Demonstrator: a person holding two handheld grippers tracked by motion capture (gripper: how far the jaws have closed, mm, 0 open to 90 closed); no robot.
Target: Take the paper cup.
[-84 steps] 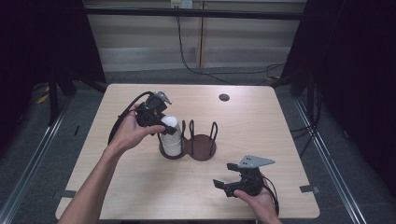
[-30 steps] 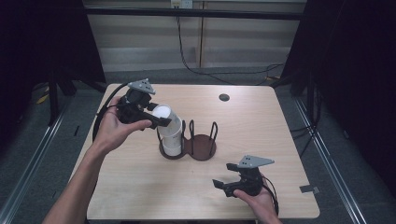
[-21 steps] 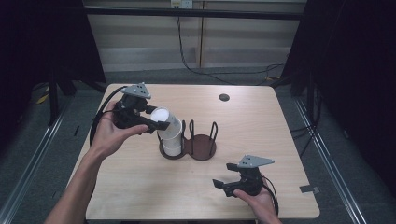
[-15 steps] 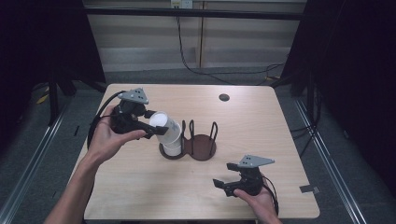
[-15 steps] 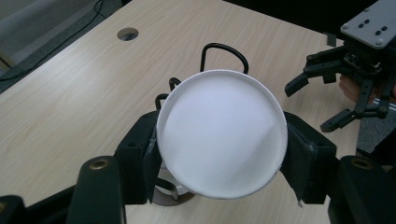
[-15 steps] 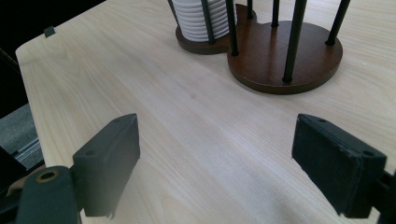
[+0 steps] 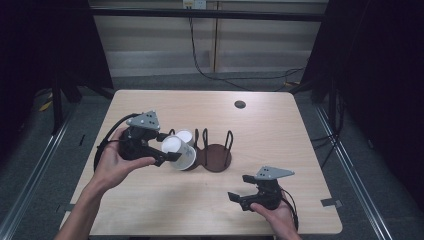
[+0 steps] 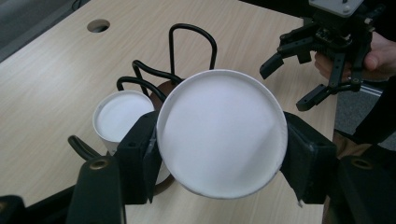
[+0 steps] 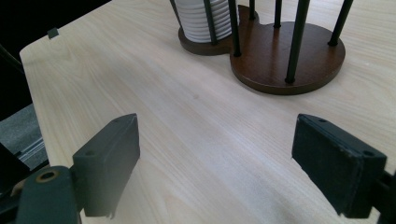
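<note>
My left gripper (image 7: 167, 148) is shut on a white paper cup (image 7: 179, 153), held tilted just left of a brown two-ring cup holder (image 7: 218, 158). In the left gripper view the cup's white bottom (image 8: 222, 158) sits squeezed between both jaws. A stack of white cups (image 7: 185, 136) stays in the holder's left ring (image 8: 122, 115); the ribbed sides of the stack (image 9: 205, 18) show in the right gripper view. The right ring (image 9: 289, 60) holds nothing. My right gripper (image 7: 238, 198) rests open near the table's front right, jaws wide apart (image 9: 215, 163) over bare wood.
The light wooden table (image 7: 280, 150) has a round cable hole (image 7: 240, 104) at the back right. Black wire uprights (image 8: 194, 35) rise from the holder. The other hand and its gripper (image 8: 303, 70) show beyond the cup. Dark floor and rails surround the table.
The left gripper has lifted one cup off the stack in the holder, carried it left and down, and tilted it sideways. The right gripper has stayed still.
</note>
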